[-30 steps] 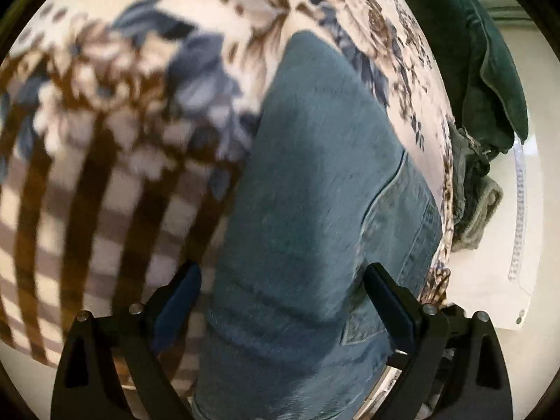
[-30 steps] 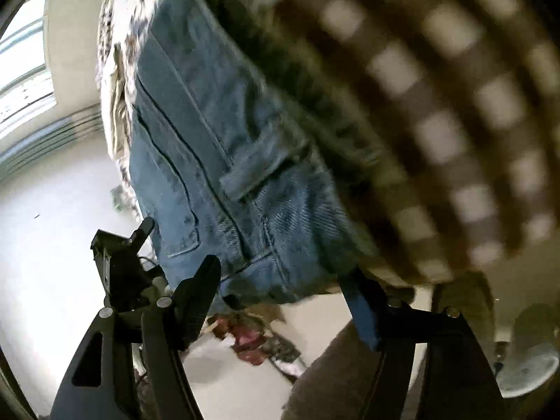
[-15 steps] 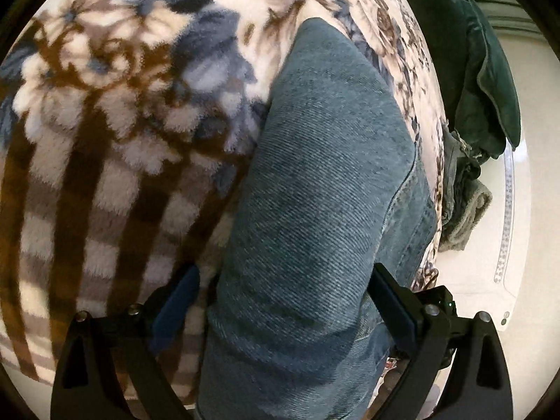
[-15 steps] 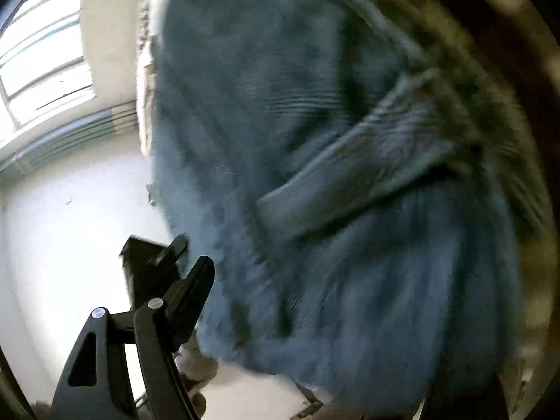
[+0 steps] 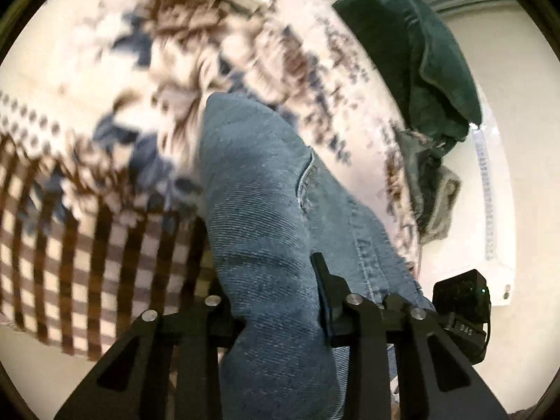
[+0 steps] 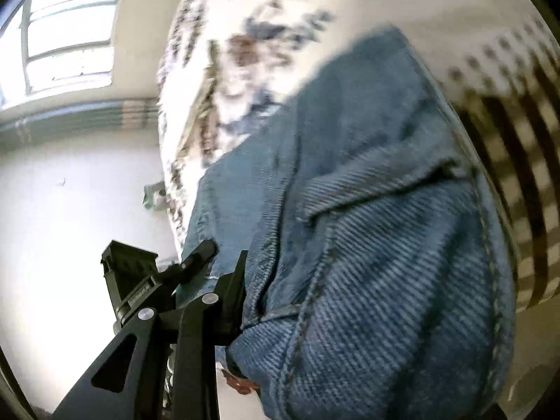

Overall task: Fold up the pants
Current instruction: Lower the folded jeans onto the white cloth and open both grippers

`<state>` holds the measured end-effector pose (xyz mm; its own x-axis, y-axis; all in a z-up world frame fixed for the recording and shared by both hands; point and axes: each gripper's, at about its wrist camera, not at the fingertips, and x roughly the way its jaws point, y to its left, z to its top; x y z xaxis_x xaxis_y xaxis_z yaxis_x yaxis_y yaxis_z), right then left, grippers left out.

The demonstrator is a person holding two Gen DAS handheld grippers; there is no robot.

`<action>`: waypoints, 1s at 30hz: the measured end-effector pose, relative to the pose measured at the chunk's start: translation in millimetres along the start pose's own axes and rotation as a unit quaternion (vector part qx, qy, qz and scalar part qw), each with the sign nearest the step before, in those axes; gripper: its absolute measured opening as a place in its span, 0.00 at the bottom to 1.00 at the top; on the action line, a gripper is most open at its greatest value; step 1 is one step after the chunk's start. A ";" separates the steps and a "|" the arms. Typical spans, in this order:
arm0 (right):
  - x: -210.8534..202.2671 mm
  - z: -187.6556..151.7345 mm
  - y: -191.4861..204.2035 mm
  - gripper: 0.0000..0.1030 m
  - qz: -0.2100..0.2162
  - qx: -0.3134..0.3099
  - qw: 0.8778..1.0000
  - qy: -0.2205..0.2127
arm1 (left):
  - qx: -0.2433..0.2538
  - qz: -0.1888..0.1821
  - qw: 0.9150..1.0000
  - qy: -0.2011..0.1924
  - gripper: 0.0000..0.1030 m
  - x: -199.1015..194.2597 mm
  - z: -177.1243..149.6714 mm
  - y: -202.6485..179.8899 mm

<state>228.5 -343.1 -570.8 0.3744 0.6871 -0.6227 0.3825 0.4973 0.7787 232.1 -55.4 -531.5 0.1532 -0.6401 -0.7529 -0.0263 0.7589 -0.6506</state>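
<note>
The only legible writing is "DAS" in pale letters on a black box (image 5: 462, 308) at the lower right of the left wrist view, just beside the left gripper (image 5: 269, 287); the rest of that label is too small to read. The jeans (image 5: 259, 210) show no readable tag or brand.

The jeans lie on a blanket (image 5: 105, 182) printed with blurred brown and blue flowers and a brown check border. In the left view their long axis runs from the gripper at the bottom up and slightly left toward the flower print, ending in a rounded fold. A curved pocket seam and a stitched side seam run along their right half.

The left gripper is clenched on the jeans: both black fingers (image 5: 325, 287) press into a thick bunch of denim that fills the gap between them and spills down toward the camera.

In the right view the jeans (image 6: 385, 245) fill most of the frame, lifted close to the lens, with a pocket flap and orange stitching visible. Only one finger (image 6: 231, 290) of the right gripper (image 6: 315, 315) shows, pressed against the denim edge; the other is hidden behind cloth, so I cannot tell whether this gripper is clamped.

A dark green garment (image 5: 420, 63) sits at the blanket's far right edge. A window (image 6: 66, 28) lies beyond a pale floor (image 6: 70, 210)
</note>
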 end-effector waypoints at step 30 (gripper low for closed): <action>275.5 245.4 172.7 0.37 -0.001 -0.111 0.993 -0.040 | 0.045 0.019 0.997 -0.064 0.43 -17.8 486.4 173.7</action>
<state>605.0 -197.9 -626.6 0.4424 0.6466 -0.6215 0.1908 0.6092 0.7697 705.3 145.9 -582.7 0.2781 -0.5946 -0.7544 0.0534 0.7938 -0.6059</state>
